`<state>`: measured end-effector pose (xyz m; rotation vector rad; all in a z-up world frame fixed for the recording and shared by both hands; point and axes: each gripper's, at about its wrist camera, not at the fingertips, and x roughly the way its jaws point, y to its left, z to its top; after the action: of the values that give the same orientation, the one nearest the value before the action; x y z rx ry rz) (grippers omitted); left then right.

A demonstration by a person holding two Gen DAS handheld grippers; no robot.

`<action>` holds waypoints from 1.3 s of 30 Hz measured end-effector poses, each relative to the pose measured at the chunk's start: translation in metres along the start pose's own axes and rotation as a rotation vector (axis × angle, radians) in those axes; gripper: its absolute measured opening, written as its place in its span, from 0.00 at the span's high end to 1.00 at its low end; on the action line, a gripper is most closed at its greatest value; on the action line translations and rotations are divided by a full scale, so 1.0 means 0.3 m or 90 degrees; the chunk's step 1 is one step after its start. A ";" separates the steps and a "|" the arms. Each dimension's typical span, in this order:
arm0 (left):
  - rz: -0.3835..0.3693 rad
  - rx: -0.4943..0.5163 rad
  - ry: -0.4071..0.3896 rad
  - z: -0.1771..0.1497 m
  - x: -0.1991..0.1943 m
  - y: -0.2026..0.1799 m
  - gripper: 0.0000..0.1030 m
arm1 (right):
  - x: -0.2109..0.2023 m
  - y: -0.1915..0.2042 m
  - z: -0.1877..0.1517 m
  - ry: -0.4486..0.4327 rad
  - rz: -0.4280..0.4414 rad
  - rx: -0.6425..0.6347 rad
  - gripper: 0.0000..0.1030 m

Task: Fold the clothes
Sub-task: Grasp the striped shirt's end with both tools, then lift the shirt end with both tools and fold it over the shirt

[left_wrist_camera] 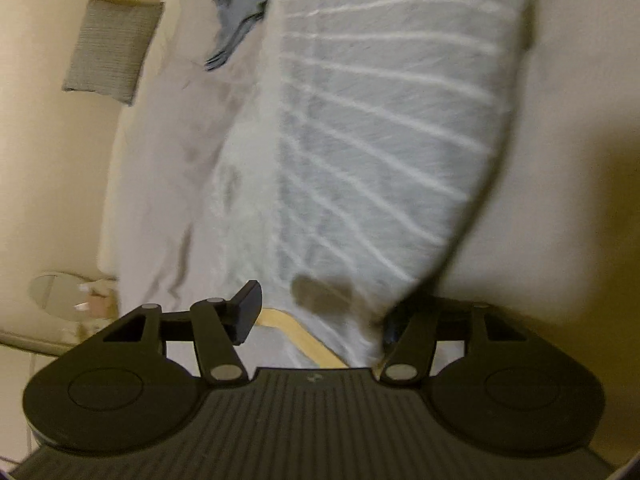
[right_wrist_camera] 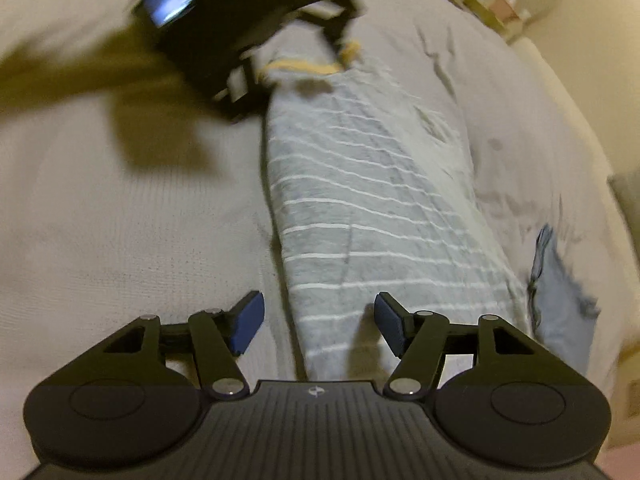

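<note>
A grey-blue top with thin white stripes (right_wrist_camera: 360, 208) lies lengthwise on a pale bedcover (right_wrist_camera: 120, 240). It has a yellow neck trim (left_wrist_camera: 296, 332) at one end. My left gripper (left_wrist_camera: 320, 314) is at that neck end with its jaws spread wide. The trim lies between them, and cloth drapes over the right finger and hides its tip. My right gripper (right_wrist_camera: 320, 318) is open at the opposite hem end, with the fabric's edge between its blue pads (right_wrist_camera: 250, 320). The blurred body of the left tool (right_wrist_camera: 224, 28) shows at the far end of the right wrist view.
A crumpled blue denim piece (right_wrist_camera: 560, 300) lies beside the striped top. It also shows far off in the left wrist view as blue cloth (left_wrist_camera: 240, 12). A grey cushion (left_wrist_camera: 112, 48) rests by the bed's far side, and a small round table (left_wrist_camera: 60, 292) stands beside the bed.
</note>
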<state>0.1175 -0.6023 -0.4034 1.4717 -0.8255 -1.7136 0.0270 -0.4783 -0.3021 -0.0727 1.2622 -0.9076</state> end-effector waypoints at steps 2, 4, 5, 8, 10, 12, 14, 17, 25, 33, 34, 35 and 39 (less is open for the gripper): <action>0.005 -0.019 0.005 0.004 0.008 0.020 0.49 | 0.019 0.017 -0.007 -0.010 -0.023 -0.037 0.39; -0.002 -0.011 -0.001 0.004 0.004 0.014 0.58 | 0.027 0.015 -0.015 -0.011 -0.049 -0.059 0.41; -0.005 -0.007 -0.004 0.002 -0.002 0.007 0.59 | 0.029 0.009 -0.022 -0.008 -0.063 -0.068 0.43; -0.012 -0.002 -0.008 0.005 0.001 -0.005 0.62 | 0.035 -0.019 -0.046 0.000 -0.086 -0.073 0.45; -0.019 -0.004 -0.007 0.013 -0.006 -0.006 0.65 | 0.039 -0.031 -0.056 0.002 -0.092 -0.080 0.46; -0.028 -0.006 -0.005 0.015 -0.016 -0.012 0.71 | 0.041 -0.042 -0.061 0.002 -0.091 -0.090 0.51; -0.039 -0.001 -0.004 0.017 -0.021 -0.014 0.77 | 0.037 -0.053 -0.059 0.001 -0.082 -0.101 0.62; -0.053 -0.002 0.002 0.018 -0.033 -0.006 0.84 | 0.028 -0.081 -0.055 -0.002 -0.063 -0.110 0.85; -0.063 -0.031 0.008 0.053 -0.098 0.108 0.94 | -0.059 -0.206 -0.045 -0.026 -0.030 -0.095 0.97; -0.036 -0.064 -0.005 0.143 -0.243 0.289 0.95 | -0.253 -0.400 -0.030 -0.052 -0.065 -0.086 0.97; -0.031 -0.070 -0.006 0.161 -0.262 0.313 0.95 | -0.278 -0.423 -0.031 -0.056 -0.071 -0.088 0.97; -0.026 -0.077 -0.008 0.179 -0.281 0.335 0.95 | -0.303 -0.446 -0.031 -0.061 -0.077 -0.091 0.97; -0.012 -0.101 -0.014 0.267 -0.346 0.421 0.95 | -0.376 -0.540 -0.058 -0.069 -0.091 -0.098 0.97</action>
<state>0.0616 -0.5810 -0.2314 1.3595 -0.6728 -1.7691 -0.0779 -0.5082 -0.1367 -0.3325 1.2351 -0.9153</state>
